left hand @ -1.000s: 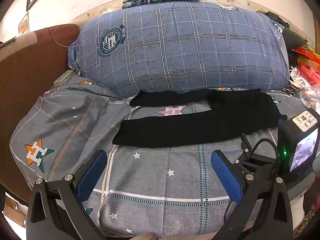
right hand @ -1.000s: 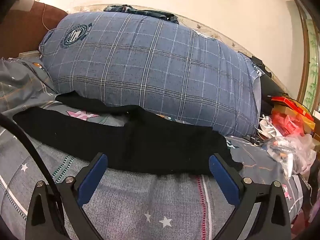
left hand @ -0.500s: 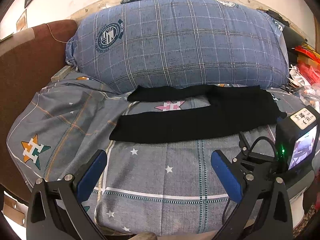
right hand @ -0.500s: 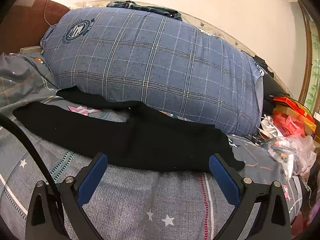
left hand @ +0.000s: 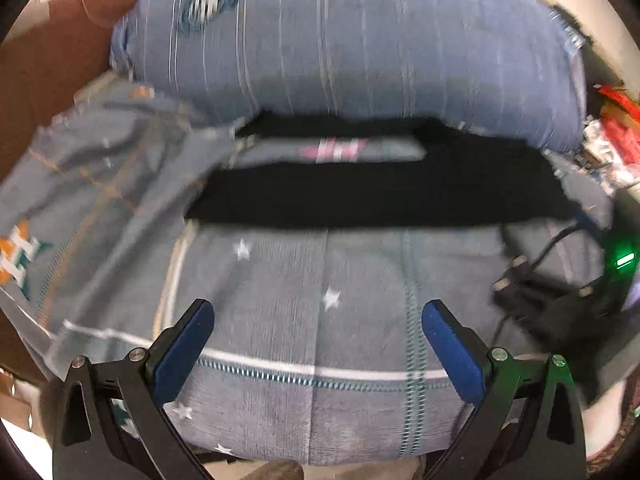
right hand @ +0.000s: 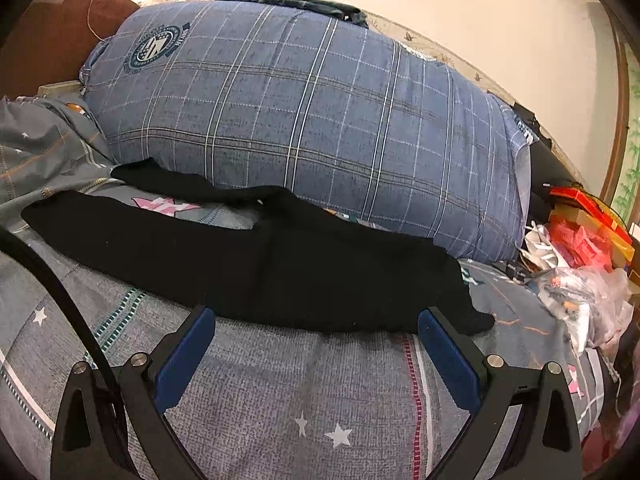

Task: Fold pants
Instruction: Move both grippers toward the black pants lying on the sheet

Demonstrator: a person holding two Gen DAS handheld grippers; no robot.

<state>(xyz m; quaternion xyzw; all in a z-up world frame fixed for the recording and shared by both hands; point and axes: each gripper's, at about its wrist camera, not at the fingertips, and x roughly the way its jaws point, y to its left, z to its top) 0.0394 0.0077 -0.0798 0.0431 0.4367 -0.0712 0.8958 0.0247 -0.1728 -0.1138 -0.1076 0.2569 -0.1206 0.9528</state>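
Black pants (left hand: 380, 192) lie spread flat on the grey star-print bedsheet (left hand: 320, 300), legs pointing left and waist at the right. They also show in the right wrist view (right hand: 280, 264). My left gripper (left hand: 318, 312) is open and empty, hovering over the sheet in front of the near leg. My right gripper (right hand: 316, 316) is open and empty, its fingertips just at the near edge of the pants' waist part. The right gripper's body (left hand: 560, 304) shows at the right of the blurred left wrist view.
A big blue plaid pillow (right hand: 312, 120) lies right behind the pants. A brown headboard (left hand: 48, 60) stands at the left. Red boxes and plastic bags (right hand: 580, 248) clutter the right side. Folded clothes (right hand: 296, 0) rest on top of the pillow.
Both grippers have moved forward toward the pants. The left wrist view is now motion-blurred. The right gripper's tips now reach the pants' near edge. Both stay open.
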